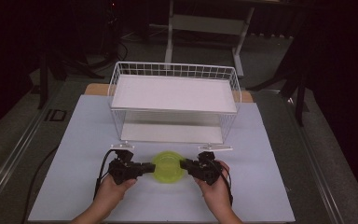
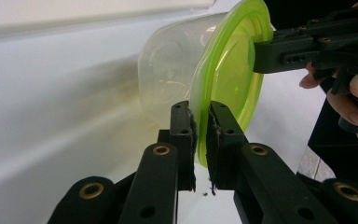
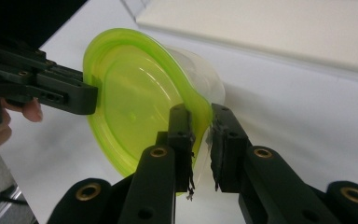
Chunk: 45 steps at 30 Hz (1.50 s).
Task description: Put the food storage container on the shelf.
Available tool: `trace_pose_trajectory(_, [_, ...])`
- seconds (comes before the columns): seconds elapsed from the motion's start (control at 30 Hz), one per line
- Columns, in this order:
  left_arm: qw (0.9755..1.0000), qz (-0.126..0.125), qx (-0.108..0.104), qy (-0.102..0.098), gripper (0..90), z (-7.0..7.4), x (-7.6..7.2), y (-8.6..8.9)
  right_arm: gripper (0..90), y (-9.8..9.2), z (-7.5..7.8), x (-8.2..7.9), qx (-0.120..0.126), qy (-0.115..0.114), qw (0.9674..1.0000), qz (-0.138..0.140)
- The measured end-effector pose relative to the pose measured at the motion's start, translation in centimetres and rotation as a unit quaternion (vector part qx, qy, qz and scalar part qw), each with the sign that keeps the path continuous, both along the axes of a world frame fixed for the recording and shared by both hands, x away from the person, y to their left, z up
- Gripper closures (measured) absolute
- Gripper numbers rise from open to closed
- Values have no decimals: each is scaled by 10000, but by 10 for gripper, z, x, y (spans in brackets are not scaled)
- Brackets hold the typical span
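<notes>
High view first: a clear tub (image 1: pixel 168 166) with a lime-green lid (image 1: pixel 167 161) sits on the near middle of the white table (image 1: pixel 74 140), and both grippers are on it, one from each side. The left gripper (image 1: pixel 152 167) comes in from the left, the right gripper (image 1: pixel 183 164) from the right, each in a hand at the near edge.

In the left gripper view the jaws are pinched nearly together on the lid's rim, the green edge squeezed between the pads (image 2: pixel 190 135), with the tub's clear body (image 2: pixel 168 79) reaching away behind it. The other gripper (image 2: pixel 261 56) bites the opposite rim.

In the right gripper view it's the same story: jaws closed tight on the rim of the lid (image 3: pixel 130 93), pads (image 3: pixel 186 135) pressing on it, the partner gripper (image 3: pixel 91 98) clamped across the way.

Beyond the tub, toward the far side, a white wire rack (image 1: pixel 175 100) with two shelves stands well apart from it.
</notes>
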<state>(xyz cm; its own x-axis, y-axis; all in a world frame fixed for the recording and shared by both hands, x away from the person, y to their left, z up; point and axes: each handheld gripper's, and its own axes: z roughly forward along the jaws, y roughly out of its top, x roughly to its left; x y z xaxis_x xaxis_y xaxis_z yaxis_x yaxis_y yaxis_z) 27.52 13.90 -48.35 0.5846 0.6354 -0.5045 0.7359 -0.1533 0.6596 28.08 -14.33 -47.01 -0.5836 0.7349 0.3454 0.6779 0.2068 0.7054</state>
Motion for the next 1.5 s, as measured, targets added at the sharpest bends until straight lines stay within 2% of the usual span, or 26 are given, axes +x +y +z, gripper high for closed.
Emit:
trace_pose_trajectory(0.1, [10000, 13, -77, -27, 828, 5, 6, 1, 798, 0, 10, 4, 37, -182, 9998, -63])
trace_pose_trajectory(0.17, [10000, 27, -82, -47, 827, 7, 8, 1, 798, 0, 10, 4, 37, -182, 9998, -63])
trace_pose_trajectory(0.2, [9999, 62, -85, -55, 827, 10, 12, 1, 798, 1, 16, 8, 52, -275, 9995, -111])
trace_pose_trajectory(0.37, [9998, 78, -108, -148, 827, 17, 20, 0, 798, 1, 21, 13, 80, -346, 9992, -169])
trace_pose_trajectory(0.4, [9996, 109, -171, -214, 827, 20, 24, 0, 798, 1, 22, 15, 85, -369, 9991, -177])
trace_pose_trajectory(0.6, [9987, 283, -144, -406, 825, 19, 33, -4, 797, 3, 28, 28, -43, -615, 9976, -299])
trace_pose_trajectory(0.67, [9985, 269, -252, -416, 825, 18, 37, -4, 796, 3, 29, 31, -60, -646, 9973, -334])
trace_pose_trajectory(0.73, [9982, 312, -266, -439, 825, 16, 39, -6, 796, 2, 29, 35, -102, -699, 9970, -330])
trace_pose_trajectory(0.93, [9977, 434, -223, -472, 823, 10, 51, -9, 794, 3, 24, 46, -156, -669, 9965, -485])
trace_pose_trajectory(1.17, [9972, 506, -466, -293, 823, -3, 67, -9, 787, 2, 16, 64, -98, -490, 9967, -632])
trace_pose_trajectory(1.27, [9970, 542, -465, -294, 823, -7, 70, -10, 787, 3, 13, 67, -112, -471, 9965, -678])
trace_pose_trajectory(1.5, [9967, 648, -297, -388, 819, -13, 79, -12, 787, 5, 5, 76, -156, -466, 9958, -767])
